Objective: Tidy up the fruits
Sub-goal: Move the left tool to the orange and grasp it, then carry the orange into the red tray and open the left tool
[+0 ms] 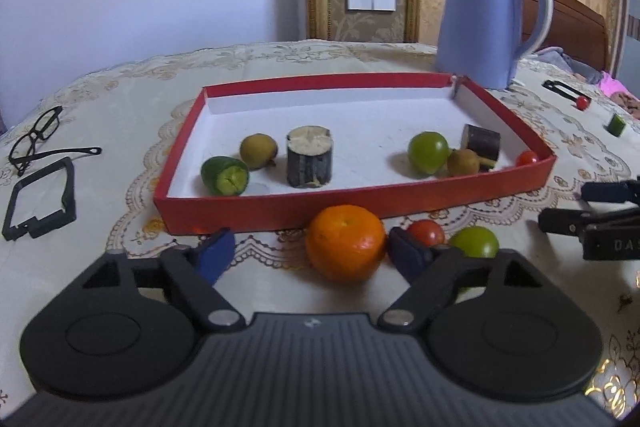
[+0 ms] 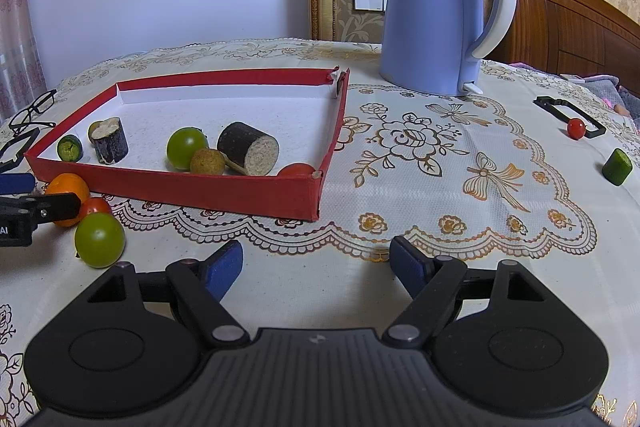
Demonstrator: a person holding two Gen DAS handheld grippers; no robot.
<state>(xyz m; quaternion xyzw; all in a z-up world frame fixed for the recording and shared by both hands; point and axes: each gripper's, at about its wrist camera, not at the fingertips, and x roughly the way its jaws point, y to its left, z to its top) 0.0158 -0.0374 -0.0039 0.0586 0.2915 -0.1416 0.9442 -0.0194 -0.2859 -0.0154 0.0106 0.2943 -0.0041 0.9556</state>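
A red box [image 1: 360,197] [image 2: 192,193] holds several pieces: a cucumber end [image 1: 225,175], brown fruits [image 1: 258,151], dark cut chunks [image 1: 309,161] [image 2: 248,149], a green fruit [image 1: 428,152] [image 2: 186,148] and a cherry tomato [image 1: 527,158]. In front of the box lie an orange [image 1: 346,243] [image 2: 67,191], a red tomato [image 1: 426,232] [image 2: 95,207] and a green fruit [image 1: 474,242] [image 2: 100,239]. My left gripper [image 1: 310,253] is open, its fingers either side of the orange, right pad beside it. My right gripper [image 2: 318,263] is open and empty over bare cloth.
A blue kettle [image 1: 488,19] [image 2: 440,11] stands behind the box. Glasses [image 1: 38,137] and a black frame [image 1: 40,205] lie at left. At right lie a cherry tomato [image 2: 576,128], a black frame [image 2: 566,115] and a cucumber piece [image 2: 618,167].
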